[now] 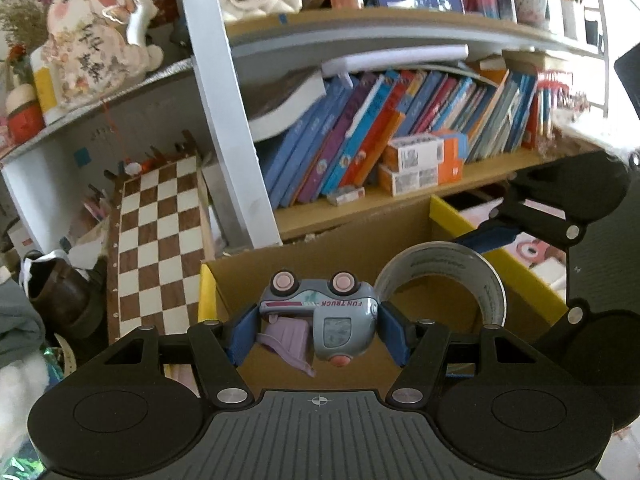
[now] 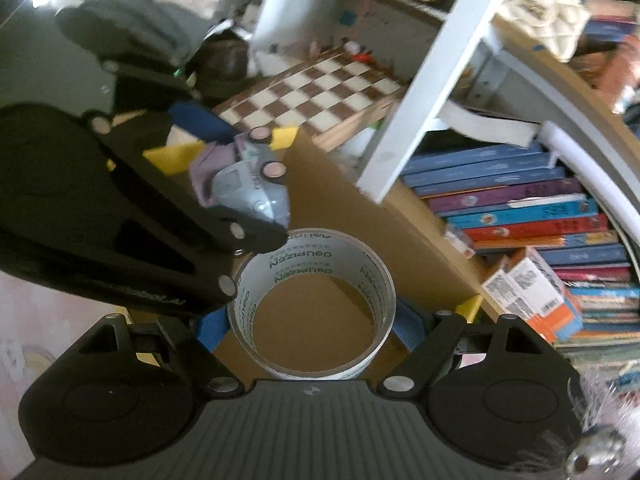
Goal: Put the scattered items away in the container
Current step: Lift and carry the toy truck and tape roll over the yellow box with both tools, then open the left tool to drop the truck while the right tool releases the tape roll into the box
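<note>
Leftmost, a chessboard (image 1: 160, 248) leans against the shelving, just beside the cardboard box (image 1: 320, 236), whose rim carries yellow edging. The left tongs (image 1: 318, 330) hang over the open box and pinch a grey toy truck (image 1: 320, 312) between their blue pads (image 1: 394, 334); the truck is turned wheels-up, with a lilac part hanging under it. The right wrist view shows the same truck (image 2: 250, 184) above the box's left end. Just to its right, the right tongs (image 2: 310, 324) grip a roll of clear tape (image 2: 316, 304) across its outside, also over the box; through the roll's hole only bare brown cardboard (image 2: 316, 320) shows. What else lies in the box cannot be told. Behind, a wooden shelf (image 1: 400, 200) holds slanting books (image 1: 360, 136) and small orange-and-white cartons (image 1: 420, 164).
</note>
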`<state>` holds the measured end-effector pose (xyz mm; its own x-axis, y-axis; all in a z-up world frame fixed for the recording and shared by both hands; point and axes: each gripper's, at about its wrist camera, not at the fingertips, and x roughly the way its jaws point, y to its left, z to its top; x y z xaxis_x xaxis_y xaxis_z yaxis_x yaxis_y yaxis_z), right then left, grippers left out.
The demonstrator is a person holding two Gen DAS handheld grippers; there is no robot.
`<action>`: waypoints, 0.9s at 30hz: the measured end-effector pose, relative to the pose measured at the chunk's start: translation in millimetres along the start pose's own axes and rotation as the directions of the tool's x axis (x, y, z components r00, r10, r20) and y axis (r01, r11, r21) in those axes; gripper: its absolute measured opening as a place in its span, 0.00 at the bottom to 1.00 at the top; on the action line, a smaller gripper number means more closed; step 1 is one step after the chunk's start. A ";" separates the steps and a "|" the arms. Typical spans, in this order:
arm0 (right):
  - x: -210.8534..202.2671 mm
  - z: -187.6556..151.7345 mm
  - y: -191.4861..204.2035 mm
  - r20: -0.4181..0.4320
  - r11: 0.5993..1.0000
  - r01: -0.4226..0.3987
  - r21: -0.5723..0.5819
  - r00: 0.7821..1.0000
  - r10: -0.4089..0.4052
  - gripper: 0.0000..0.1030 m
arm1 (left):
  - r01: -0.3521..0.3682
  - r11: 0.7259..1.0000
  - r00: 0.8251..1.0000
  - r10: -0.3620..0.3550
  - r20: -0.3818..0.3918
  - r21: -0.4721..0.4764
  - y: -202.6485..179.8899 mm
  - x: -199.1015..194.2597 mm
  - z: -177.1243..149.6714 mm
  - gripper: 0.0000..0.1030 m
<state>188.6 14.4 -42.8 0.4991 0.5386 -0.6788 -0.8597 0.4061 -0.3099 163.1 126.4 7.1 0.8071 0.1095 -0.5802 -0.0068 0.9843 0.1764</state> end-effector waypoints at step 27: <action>33.3 5.2 -41.1 -0.099 0.969 -0.138 0.204 0.982 0.160 0.80 | 0.018 0.998 0.986 -0.027 -0.163 -0.055 24.7 40.8 -9.7 0.62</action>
<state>241.1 19.5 -49.2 0.3415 0.5214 -0.7820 -0.8799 0.4699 -0.0710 190.2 156.6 -20.0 0.7002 0.1042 -0.7063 -0.0249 0.9923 0.1216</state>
